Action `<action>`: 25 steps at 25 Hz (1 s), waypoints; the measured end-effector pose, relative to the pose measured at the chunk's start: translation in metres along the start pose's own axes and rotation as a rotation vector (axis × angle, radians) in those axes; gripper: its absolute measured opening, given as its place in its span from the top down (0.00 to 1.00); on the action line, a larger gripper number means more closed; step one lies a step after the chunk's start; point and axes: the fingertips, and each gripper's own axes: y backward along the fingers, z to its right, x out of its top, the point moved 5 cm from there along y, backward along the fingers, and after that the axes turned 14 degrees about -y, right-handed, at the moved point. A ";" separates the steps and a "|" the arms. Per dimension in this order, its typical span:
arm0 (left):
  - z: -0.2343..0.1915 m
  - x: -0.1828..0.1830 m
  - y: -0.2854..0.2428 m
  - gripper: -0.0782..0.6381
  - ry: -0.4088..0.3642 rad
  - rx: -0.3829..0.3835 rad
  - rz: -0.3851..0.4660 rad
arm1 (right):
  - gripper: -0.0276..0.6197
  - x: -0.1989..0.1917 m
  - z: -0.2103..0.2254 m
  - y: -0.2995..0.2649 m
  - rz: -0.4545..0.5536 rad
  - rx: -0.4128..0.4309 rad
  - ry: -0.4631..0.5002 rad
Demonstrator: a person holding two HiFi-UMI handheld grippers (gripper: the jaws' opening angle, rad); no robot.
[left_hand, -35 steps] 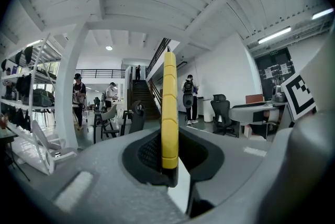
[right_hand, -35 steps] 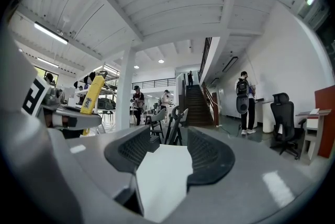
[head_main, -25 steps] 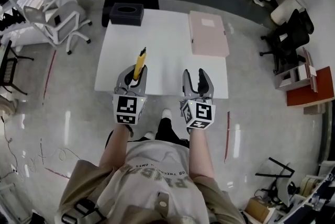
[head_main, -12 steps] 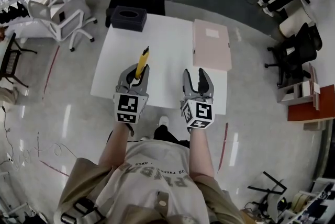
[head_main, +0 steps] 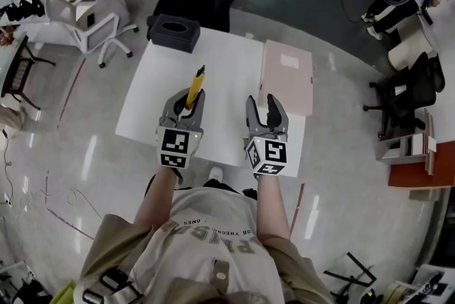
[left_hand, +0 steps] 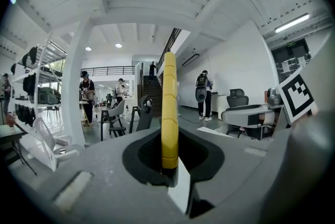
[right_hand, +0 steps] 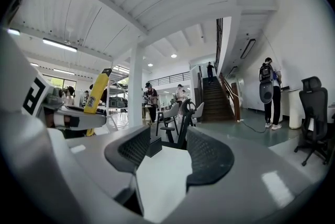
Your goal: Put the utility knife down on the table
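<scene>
The left gripper (head_main: 186,105) is seen clamped on the yellow utility knife (head_main: 193,86), which is held pointing forward, above the table (head_main: 220,57) and not on it. The right gripper (head_main: 264,111) is held open and empty. Both have been carried forward since a second ago, so that more tabletop lies beneath them. Lowering and release are judged to remain. A pink folder (head_main: 286,75) and a black box (head_main: 174,33) lie beyond.

Yellow plastic utility knife (head_main: 193,86), its rear end hidden inside the grey left claw (head_main: 186,102); that claw and the grey right claw (head_main: 263,109) mask the near edge of the white rectangular counter (head_main: 227,68).
</scene>
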 end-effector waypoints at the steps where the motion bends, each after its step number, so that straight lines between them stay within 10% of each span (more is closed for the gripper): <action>1: 0.002 0.000 -0.004 0.83 0.001 0.005 -0.004 | 0.62 0.001 0.004 -0.003 -0.004 0.006 0.001; 14: 0.017 -0.015 -0.027 0.83 0.028 0.022 -0.054 | 0.62 -0.007 0.030 -0.025 -0.058 0.043 0.006; 25: 0.014 -0.031 -0.052 0.83 0.003 -0.112 -0.096 | 0.62 -0.023 0.029 -0.045 -0.097 -0.005 -0.023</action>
